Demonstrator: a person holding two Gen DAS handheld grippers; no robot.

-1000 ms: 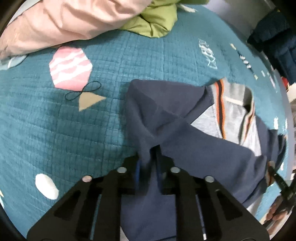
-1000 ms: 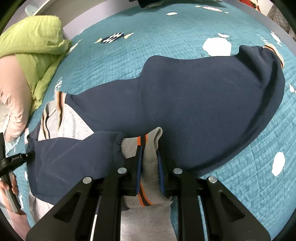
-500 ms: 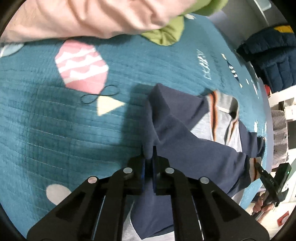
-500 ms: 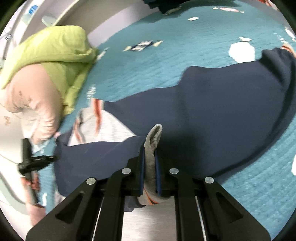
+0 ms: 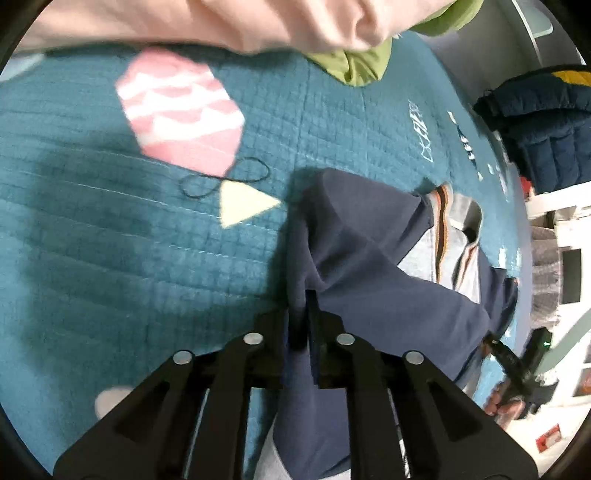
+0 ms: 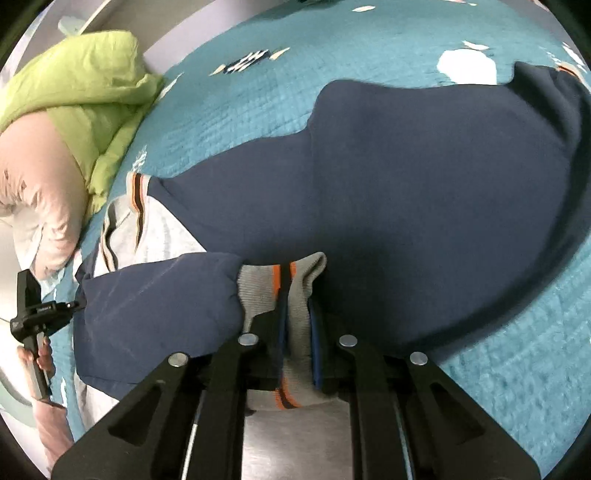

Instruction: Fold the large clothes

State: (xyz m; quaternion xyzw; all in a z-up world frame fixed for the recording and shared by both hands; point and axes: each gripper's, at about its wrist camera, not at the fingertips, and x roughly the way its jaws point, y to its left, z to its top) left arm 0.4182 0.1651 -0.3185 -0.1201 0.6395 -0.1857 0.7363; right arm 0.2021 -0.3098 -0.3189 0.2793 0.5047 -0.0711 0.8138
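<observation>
A navy sweater (image 5: 369,258) with grey, orange-striped trim lies across the teal quilt (image 5: 110,258). My left gripper (image 5: 301,306) points down at the sweater's left edge. A raised fold of navy cloth is pinched between its pads while the jaws are opening slightly. In the right wrist view the navy body (image 6: 424,184) spreads wide. My right gripper (image 6: 297,295) clamps the grey ribbed cuff (image 6: 258,284) of a sleeve laid over the body, and its jaws are opening a little too. Each view shows the other gripper held by a hand at its edge.
Pink bedding (image 5: 184,22) and a green duvet (image 5: 354,66) are heaped along the far side of the bed. A dark blue puffer jacket (image 5: 543,122) lies beyond the bed's corner. Bare quilt stretches left of the sweater.
My left gripper has carried its navy fold across the quilt toward the pink bedding. The right view swung and came back, with the cuff staying between the pads.
</observation>
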